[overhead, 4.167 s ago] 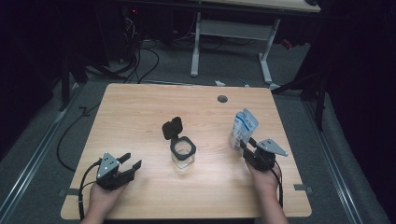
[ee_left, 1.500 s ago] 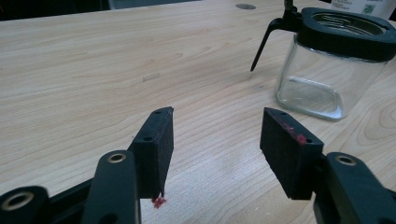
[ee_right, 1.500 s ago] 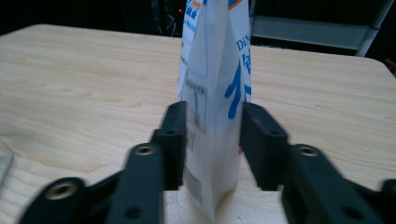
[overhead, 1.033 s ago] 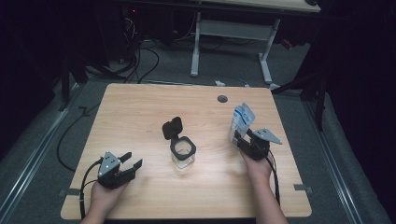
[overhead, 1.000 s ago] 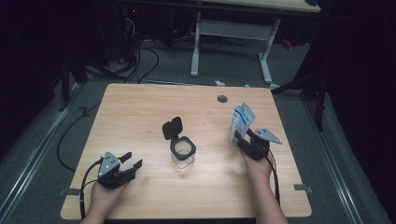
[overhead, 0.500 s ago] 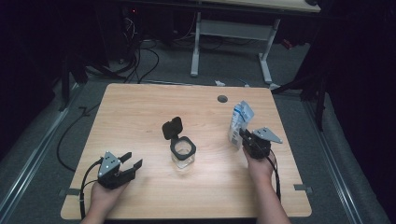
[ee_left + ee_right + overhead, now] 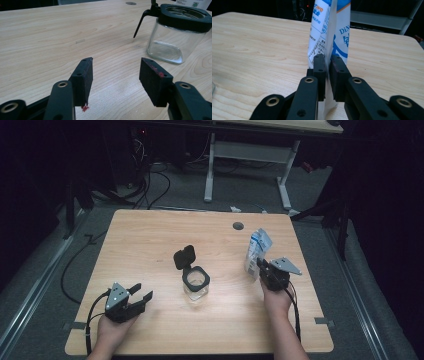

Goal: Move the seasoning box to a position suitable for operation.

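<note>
A clear square glass jar (image 7: 195,285) with a black collar stands mid-table, its hinged black lid (image 7: 184,256) flipped up behind it; the jar (image 7: 175,32) also appears in the left gripper view at upper right. My left gripper (image 7: 140,297) rests open at the front left, nothing between its pads (image 7: 83,78). At the right stands a white and blue printed pouch (image 7: 256,251), upright. My right gripper (image 7: 262,267) is shut on the pouch's side edge (image 7: 332,32), the jaws pinching the thin seam.
The wooden table (image 7: 150,240) has a round cable hole (image 7: 238,225) near its far edge. Behind it are a desk frame (image 7: 250,165) and cables on a dark floor. Bare wood lies between the jar and each gripper.
The right gripper moved forward to the pouch and closed on its edge; the pouch shifted slightly. The left gripper and the jar stayed put.
</note>
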Demonstrator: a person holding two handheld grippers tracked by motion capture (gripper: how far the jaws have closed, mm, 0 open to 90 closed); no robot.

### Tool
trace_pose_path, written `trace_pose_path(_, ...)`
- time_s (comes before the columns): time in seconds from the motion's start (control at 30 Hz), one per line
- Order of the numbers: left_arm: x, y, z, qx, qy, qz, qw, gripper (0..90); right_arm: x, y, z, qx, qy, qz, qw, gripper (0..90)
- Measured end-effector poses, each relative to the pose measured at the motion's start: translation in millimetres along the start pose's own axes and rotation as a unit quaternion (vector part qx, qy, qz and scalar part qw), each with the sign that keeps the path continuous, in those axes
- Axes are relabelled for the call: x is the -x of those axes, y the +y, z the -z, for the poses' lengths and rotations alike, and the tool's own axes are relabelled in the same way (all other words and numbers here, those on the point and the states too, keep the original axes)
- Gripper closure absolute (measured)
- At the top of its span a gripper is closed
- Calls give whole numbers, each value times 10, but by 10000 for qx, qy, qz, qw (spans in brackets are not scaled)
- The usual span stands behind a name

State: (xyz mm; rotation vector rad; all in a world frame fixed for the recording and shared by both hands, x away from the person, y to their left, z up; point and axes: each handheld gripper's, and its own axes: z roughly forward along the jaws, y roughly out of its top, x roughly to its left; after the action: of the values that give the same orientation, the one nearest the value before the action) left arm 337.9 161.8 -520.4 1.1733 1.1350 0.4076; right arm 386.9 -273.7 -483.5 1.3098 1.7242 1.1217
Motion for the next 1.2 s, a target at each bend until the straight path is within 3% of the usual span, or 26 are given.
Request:
trace_pose_path(0.33, 17, 2, 6, -5, -75, 9, 10000, 451, 13, 59, 77, -176, 180, 59, 9997, 852)
trace_pose_path(0.5, 21, 5, 9, -9, -92, 37, 10000, 452, 30, 78, 149, -241, 346, -19, 9991, 857)
trace_pose_path(0.67, 26, 1, 10, -26, -102, 33, 9999, 452, 30, 96, 260, -367, 559, 49, 9978, 860)
trace_pose_path(0.93, 42, -10, 7, -17, -140, 17, 9999, 451, 41, 141, 449, -672, 837, 128, 9941, 865)
trace_pose_path(1.2, 48, -19, 4, -33, -153, -14, 9999, 451, -10, 238, 604, -1076, 1028, 529, 9875, 871)
